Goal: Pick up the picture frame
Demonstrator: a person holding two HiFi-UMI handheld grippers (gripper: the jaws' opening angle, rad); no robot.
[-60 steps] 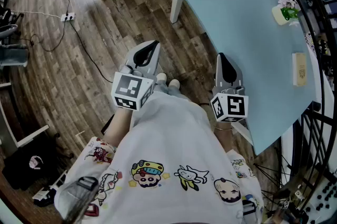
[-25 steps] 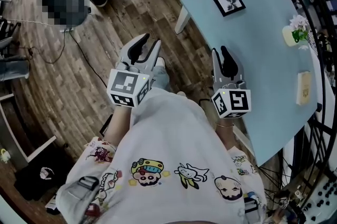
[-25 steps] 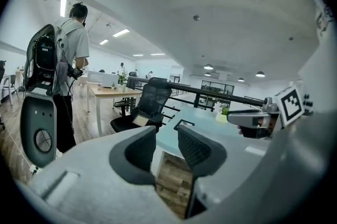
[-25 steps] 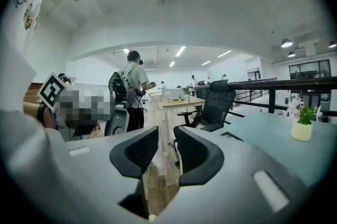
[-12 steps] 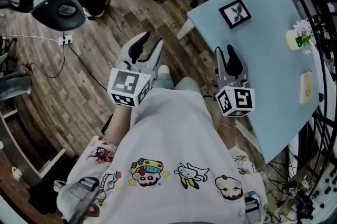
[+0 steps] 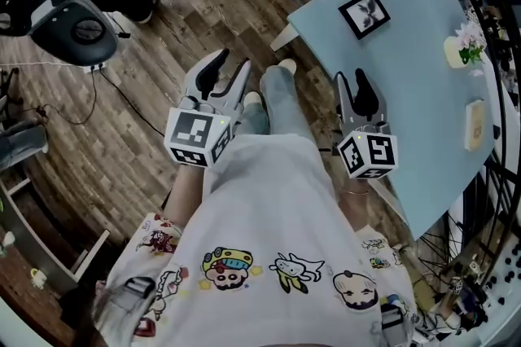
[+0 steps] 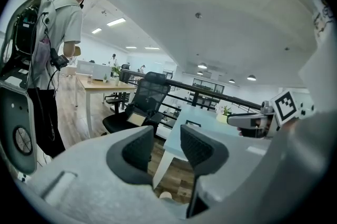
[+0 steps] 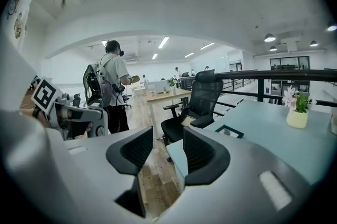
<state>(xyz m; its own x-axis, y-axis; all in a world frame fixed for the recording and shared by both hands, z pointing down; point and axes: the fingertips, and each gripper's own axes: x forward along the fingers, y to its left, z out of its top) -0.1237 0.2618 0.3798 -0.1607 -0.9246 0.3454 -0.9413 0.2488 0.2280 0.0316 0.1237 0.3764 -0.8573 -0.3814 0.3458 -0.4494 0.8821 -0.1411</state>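
Looks like the approach step, left claw [image 6: 232, 64] and right claw [image 6: 352, 81] just spread, both empty; next likely needs a reach to the picture frame [image 6: 364, 13] well ahead.

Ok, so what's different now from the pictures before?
Both grippers' jaws have just been opening: the left gripper and right gripper were shut before and now stand apart, with nothing between them. The person has stepped nearer the table. Nothing was taken hold of. The picture frame, flower pot and small box lie on the table as before.
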